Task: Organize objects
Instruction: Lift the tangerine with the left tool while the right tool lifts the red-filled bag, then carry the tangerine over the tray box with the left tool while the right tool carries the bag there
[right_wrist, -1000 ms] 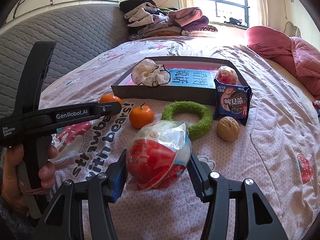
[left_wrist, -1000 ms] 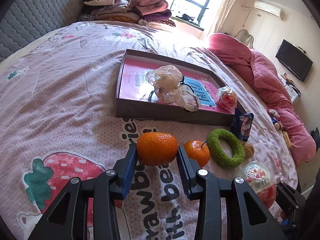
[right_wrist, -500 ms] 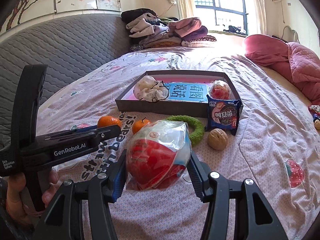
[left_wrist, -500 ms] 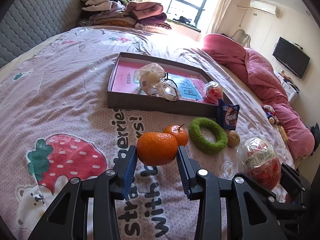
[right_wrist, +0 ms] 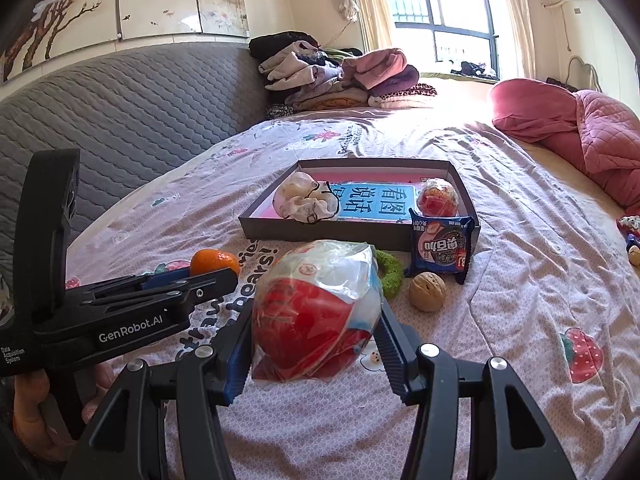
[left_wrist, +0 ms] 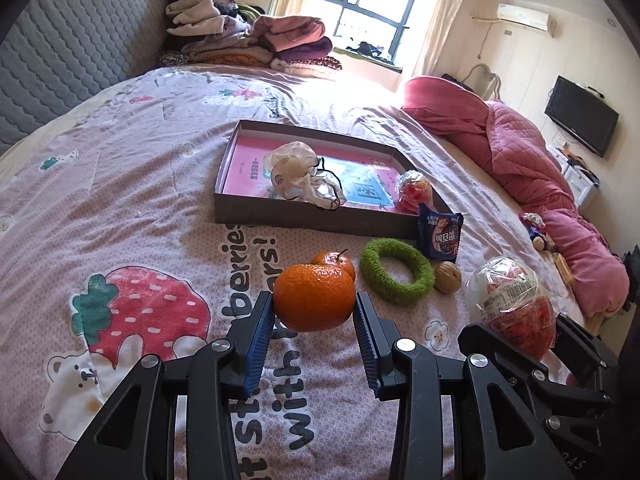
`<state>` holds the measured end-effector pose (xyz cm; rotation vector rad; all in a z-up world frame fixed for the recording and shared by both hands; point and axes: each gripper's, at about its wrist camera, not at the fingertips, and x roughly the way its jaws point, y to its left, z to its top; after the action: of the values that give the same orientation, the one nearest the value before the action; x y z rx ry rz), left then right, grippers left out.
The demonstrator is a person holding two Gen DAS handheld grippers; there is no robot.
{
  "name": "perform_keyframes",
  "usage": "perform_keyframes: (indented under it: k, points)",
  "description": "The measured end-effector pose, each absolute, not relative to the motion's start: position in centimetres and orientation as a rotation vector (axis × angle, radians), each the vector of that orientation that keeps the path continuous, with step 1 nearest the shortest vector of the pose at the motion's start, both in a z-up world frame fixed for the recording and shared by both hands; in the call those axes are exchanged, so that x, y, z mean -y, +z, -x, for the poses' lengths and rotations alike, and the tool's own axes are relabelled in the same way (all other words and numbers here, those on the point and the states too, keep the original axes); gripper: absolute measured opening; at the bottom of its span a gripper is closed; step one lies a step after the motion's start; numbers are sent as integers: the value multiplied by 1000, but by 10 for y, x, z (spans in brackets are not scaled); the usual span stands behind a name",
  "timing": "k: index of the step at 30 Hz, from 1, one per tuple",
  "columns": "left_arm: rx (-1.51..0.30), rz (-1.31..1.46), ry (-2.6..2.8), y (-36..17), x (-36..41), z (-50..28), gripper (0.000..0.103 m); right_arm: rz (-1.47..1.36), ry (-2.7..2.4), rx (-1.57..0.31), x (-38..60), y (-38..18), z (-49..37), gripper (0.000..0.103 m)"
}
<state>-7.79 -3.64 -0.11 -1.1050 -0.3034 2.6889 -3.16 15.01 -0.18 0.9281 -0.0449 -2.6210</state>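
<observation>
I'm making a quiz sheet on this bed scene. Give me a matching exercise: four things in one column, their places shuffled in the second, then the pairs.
Things:
1. large orange
2. red-and-white wrapped egg
3. crumpled clear bag
4. walnut

Places:
A. on the bedspread, beside the blue snack packet
B. held in the left gripper
C. inside the shallow box
D. held in the right gripper

Pairs: 1-B, 2-D, 3-C, 4-A
</observation>
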Motion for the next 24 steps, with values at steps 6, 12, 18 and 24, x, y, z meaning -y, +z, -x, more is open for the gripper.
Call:
perform_keyframes:
  k: [6,12,18,24]
  points:
    - [291,1076,2711,10,34,78,41,-893,-2616,29,-151,5,35,55]
    - [248,1041,2757,20,30,83,41,-864,-2623,22,-156,14,45,55]
    - [238,1005,2777,30,30,88,41,-833,-2633,13,-158,24,56,55]
    - [194,988,2801,34,26,93,41,-807,-2636,16,-159,31,67,55]
